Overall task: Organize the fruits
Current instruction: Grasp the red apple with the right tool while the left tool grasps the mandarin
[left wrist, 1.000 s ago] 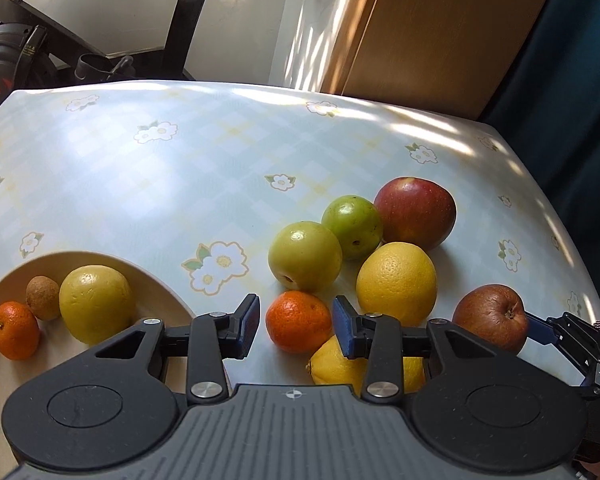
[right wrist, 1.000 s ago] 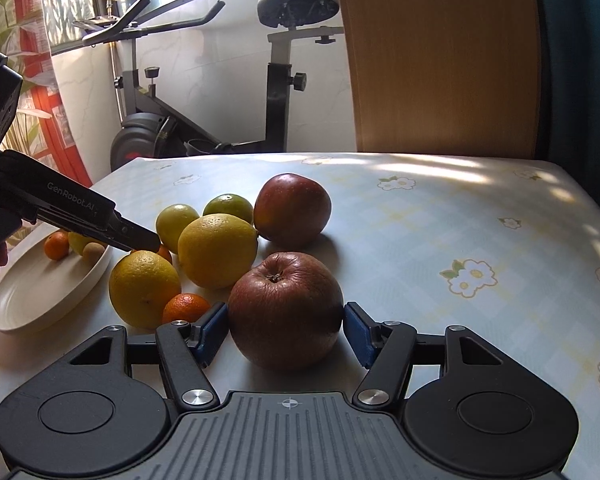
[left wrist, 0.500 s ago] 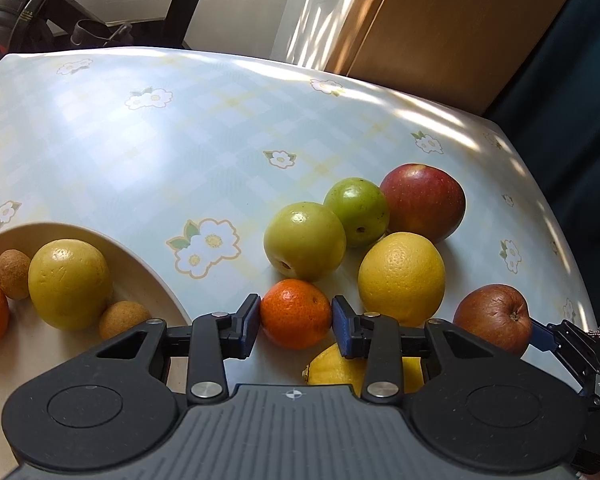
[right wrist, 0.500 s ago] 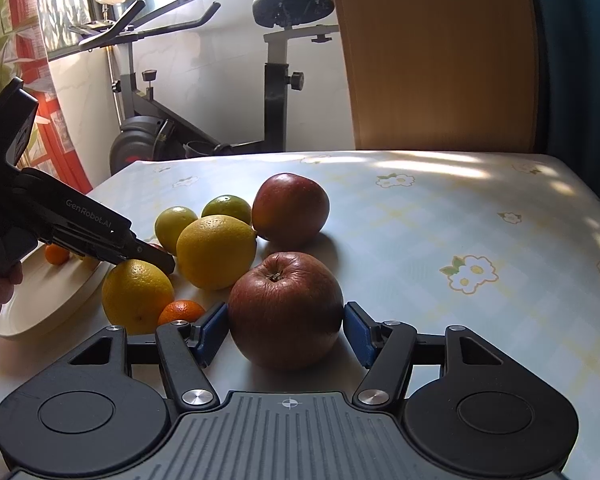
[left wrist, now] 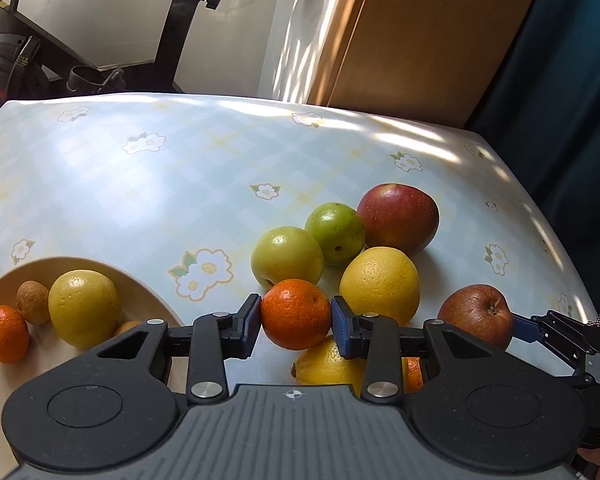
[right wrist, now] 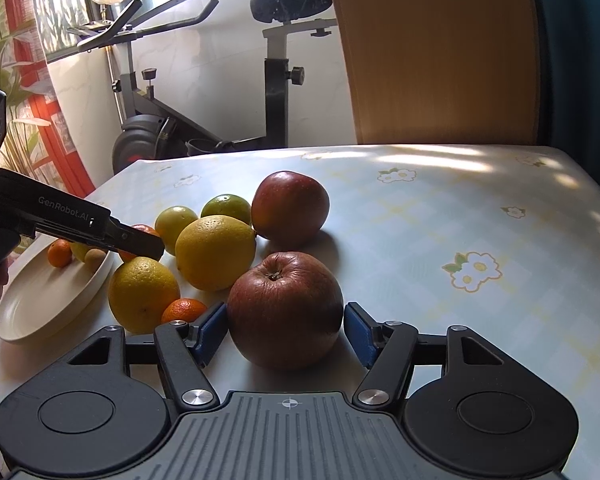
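Note:
My left gripper (left wrist: pixel 296 309) is shut on a small orange mandarin (left wrist: pixel 296 316), which hangs just above a yellow lemon (left wrist: pixel 324 366) in the fruit pile. A cream plate (left wrist: pixel 148 292) at the left holds another mandarin (left wrist: pixel 5 334), a yellow citrus (left wrist: pixel 84 308) and small brown fruits. My right gripper (right wrist: pixel 285 320) has both blue pads against a wrinkled dark red apple (right wrist: pixel 284 308) that rests on the table. In the right wrist view the left gripper (right wrist: pixel 140 242) reaches in from the left over the pile.
Two green fruits (left wrist: pixel 287 258), a red apple (left wrist: pixel 398 218), a big yellow orange (left wrist: pixel 379 284) and a further mandarin (right wrist: pixel 184 310) crowd the flowered tablecloth (left wrist: pixel 160 184). An exercise bike (right wrist: pixel 276 80) and a wooden panel (right wrist: pixel 432 52) stand beyond the far edge.
The left gripper dipped to the mandarin, its pads closed on it, and it rose slightly with the fruit. The right gripper and the wrinkled apple stayed where they were.

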`<act>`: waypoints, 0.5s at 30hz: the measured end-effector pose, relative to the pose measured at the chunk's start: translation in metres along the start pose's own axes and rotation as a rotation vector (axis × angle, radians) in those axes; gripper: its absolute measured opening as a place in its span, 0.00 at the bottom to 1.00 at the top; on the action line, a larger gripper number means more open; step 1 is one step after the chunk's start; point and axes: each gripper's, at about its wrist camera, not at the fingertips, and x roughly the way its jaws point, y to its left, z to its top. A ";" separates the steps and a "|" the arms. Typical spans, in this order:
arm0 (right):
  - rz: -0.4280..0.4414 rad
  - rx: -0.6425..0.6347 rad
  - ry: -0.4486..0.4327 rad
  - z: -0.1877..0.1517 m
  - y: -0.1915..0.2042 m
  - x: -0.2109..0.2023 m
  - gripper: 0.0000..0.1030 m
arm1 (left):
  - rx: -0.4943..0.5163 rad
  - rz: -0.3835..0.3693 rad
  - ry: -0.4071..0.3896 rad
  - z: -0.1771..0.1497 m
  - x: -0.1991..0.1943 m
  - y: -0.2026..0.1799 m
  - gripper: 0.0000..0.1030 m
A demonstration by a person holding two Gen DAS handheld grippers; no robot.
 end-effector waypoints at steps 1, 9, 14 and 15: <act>0.000 -0.001 0.004 0.000 0.000 0.001 0.58 | 0.010 0.003 -0.004 -0.002 -0.003 0.000 0.38; 0.002 -0.007 0.018 0.001 0.002 0.000 0.58 | 0.044 0.016 -0.045 -0.006 -0.022 -0.006 0.38; 0.025 0.028 0.005 -0.001 0.003 -0.012 0.57 | 0.089 0.062 -0.082 -0.006 -0.047 -0.006 0.38; 0.026 0.026 0.001 -0.001 0.005 -0.014 0.57 | 0.093 0.069 -0.090 -0.005 -0.053 -0.004 0.38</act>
